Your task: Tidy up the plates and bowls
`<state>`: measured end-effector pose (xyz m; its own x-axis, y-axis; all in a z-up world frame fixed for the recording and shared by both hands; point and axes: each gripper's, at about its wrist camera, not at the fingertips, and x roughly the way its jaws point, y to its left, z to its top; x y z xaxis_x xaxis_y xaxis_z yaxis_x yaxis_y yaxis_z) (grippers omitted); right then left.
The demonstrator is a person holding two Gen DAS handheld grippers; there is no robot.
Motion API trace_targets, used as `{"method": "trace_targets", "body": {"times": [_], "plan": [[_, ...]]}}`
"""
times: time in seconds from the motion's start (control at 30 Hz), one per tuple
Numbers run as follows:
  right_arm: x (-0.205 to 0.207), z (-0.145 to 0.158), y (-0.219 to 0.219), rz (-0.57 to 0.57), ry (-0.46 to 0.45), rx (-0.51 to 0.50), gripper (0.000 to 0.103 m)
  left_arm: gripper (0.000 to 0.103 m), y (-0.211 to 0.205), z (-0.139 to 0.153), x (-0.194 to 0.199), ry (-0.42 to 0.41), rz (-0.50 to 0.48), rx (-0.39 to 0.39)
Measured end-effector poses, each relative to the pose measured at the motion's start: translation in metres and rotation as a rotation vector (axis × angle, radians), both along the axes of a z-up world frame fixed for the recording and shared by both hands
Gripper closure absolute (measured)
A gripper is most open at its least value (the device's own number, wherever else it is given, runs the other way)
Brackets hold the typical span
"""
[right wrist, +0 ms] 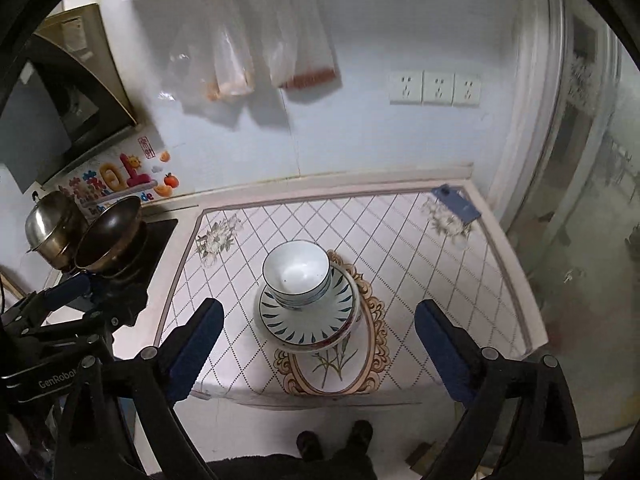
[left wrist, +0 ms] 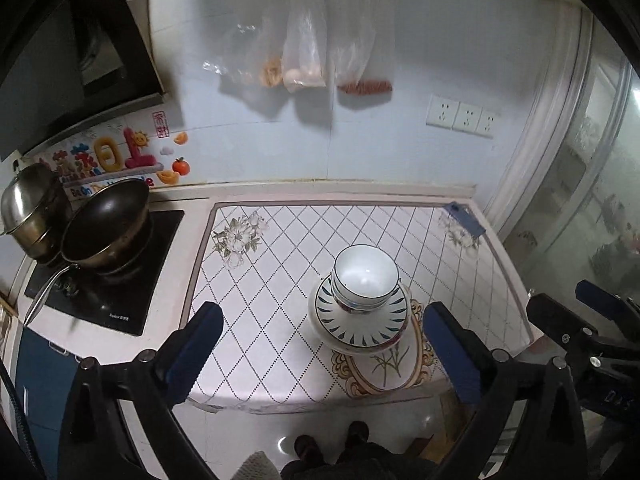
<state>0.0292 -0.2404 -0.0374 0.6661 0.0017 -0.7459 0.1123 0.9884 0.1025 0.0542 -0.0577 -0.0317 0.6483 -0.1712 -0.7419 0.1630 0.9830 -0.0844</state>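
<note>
Hovering wide open and empty, left gripper (left wrist: 320, 350) and right gripper (right wrist: 318, 346), leaving nested bowls (left wrist: 366, 276) sitting on stacked plates (left wrist: 362, 324) at twelve o'clock, seemingly for compactness.

Stacked bowls (left wrist: 366, 276) sit on stacked plates (left wrist: 360, 322) on the counter (left wrist: 280, 280). The left gripper (left wrist: 320, 356) hangs above, jaws wide apart and empty. A wok (left wrist: 106, 232) sits on the stove (left wrist: 120, 280).

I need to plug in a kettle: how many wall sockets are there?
3 wall sockets, side by side on the blue wall above the counter's right end: left, middle, right.
</note>
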Motion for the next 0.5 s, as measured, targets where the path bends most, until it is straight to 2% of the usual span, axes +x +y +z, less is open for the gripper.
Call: {"method": "trace_targets", "body": {"times": [0.27,0.5], "plan": [[-0.027,0.026,0.001,0.028,-0.03,-0.055,0.004,0.001,0.003,0.023,-0.019,-0.048,0.053,0.018],[-0.031,0.035,-0.003,0.03,-0.049,-0.052,0.004,0.001,0.0,0.023,-0.026,-0.04,0.059,0.044]]}}
